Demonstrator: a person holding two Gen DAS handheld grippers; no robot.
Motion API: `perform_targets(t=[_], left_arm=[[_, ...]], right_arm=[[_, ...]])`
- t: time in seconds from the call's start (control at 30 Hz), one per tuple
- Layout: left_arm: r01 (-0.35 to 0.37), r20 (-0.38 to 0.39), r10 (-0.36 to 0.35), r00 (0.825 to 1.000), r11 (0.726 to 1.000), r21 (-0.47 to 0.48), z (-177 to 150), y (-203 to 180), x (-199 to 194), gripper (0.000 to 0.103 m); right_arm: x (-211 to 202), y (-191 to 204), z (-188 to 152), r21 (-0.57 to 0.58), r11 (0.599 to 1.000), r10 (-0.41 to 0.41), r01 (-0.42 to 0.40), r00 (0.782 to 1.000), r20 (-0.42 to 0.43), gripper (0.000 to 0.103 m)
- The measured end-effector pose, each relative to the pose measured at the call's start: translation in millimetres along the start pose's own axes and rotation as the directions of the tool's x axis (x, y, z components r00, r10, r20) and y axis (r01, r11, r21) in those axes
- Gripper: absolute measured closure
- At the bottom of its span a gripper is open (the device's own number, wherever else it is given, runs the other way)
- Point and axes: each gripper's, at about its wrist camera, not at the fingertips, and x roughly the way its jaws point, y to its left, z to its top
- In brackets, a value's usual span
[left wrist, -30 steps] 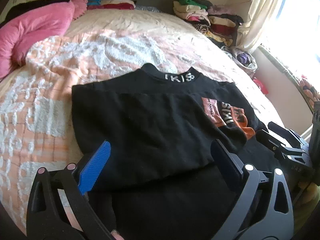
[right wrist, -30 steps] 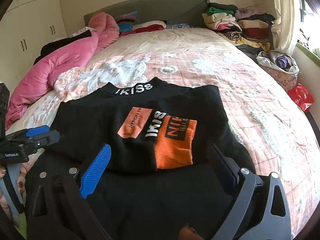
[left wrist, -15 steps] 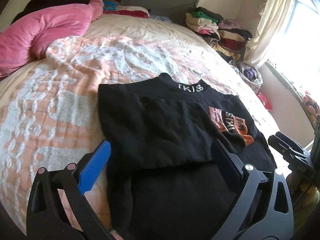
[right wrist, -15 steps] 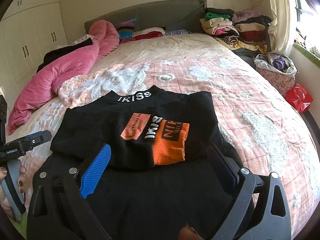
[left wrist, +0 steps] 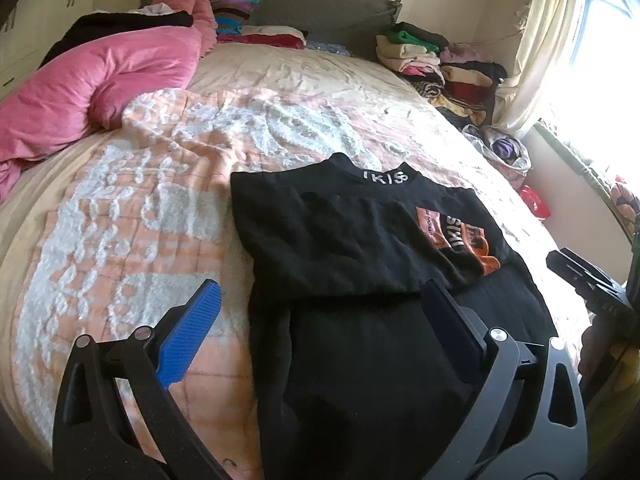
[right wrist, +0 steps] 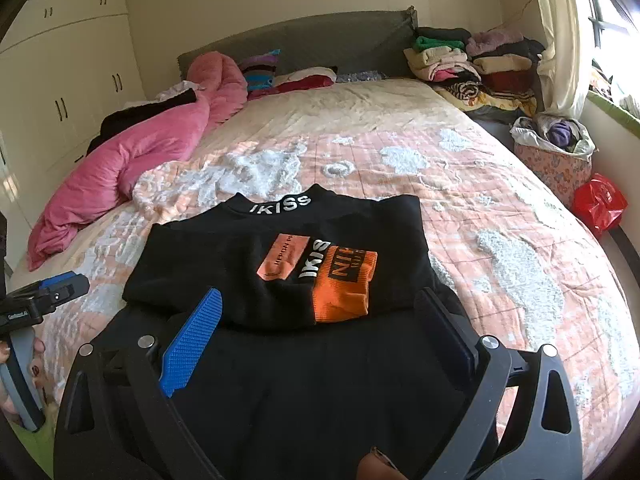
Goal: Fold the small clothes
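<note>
Clothes pile beyond black top

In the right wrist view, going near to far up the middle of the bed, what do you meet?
Right gripper → black top → orange-and-white blanket → cream sheet → grey headboard.

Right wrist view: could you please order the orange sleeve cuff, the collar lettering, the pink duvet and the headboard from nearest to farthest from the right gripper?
From the right gripper:
1. Orange sleeve cuff, just ahead, on the folded black top.
2. Collar lettering, beyond it at the top's far edge.
3. Pink duvet, left side of the bed.
4. Headboard, at the bed's far end.
</note>
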Motion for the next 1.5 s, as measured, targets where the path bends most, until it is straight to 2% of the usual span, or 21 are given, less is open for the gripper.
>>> perform_targets(t=[0.5,0.83,1.5], left_arm=[[-0.055,-0.008,0.055,0.998,0.998,-0.023,-17,19,-35,0.009],[-0.062,-0.032,0.062,0.998,0.998,-0.015,-33,22,-50,0.009],[-0.049,-0.169,0.051,0.984,0.999,0.013,-83,16,-48,0.009]], right_arm=[[-33,-11,-13,-0.019,1.0,0.004,-0.004,1.0,0.005,0.007],[-53,-27,-29,-0.029,0.999,-0.016,0.016,1.0,-0.005,0.007],[-72,-51,-74,-0.074,0.996,-0.05,0.044,0.996,-0.08,0.007]])
